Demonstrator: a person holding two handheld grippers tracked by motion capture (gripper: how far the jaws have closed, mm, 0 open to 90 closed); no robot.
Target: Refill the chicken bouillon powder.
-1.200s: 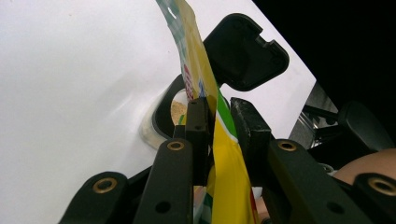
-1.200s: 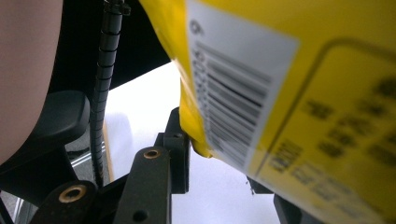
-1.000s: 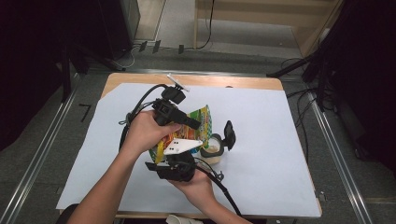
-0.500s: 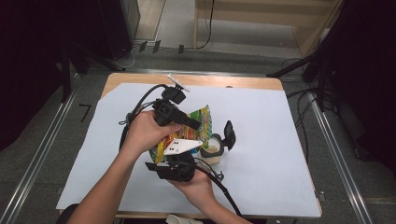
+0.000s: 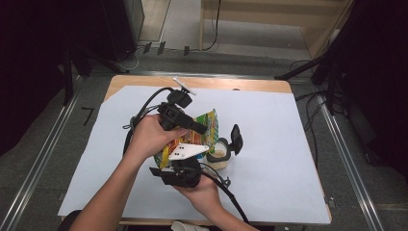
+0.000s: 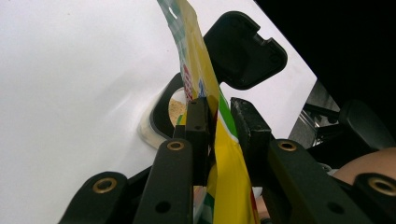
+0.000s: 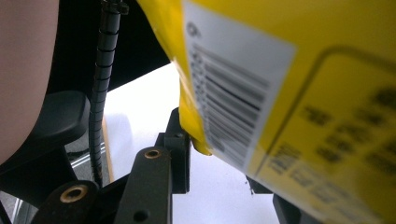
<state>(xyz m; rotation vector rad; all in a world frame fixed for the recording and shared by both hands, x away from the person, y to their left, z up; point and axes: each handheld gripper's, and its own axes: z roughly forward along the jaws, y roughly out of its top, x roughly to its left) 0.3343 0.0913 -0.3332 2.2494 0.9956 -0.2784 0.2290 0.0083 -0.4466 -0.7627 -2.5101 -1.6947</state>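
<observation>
High view: both tongs grip a yellow pouch [image 5: 204, 126] above the tabletop [image 5: 288, 159], left tongs [image 5: 201, 129] clamping its edge, right tongs [image 5: 185, 156] its bottom, tilted over an open jar [image 5: 219, 154].

yellow-green packet [image 5: 208, 126], black-lidded jar [image 5: 219, 153], white sheet [image 5: 269, 125]

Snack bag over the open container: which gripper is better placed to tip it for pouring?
Probably the left gripper: its jaws pinch the snack bag above the open container. The right gripper holds the lower end.
</observation>
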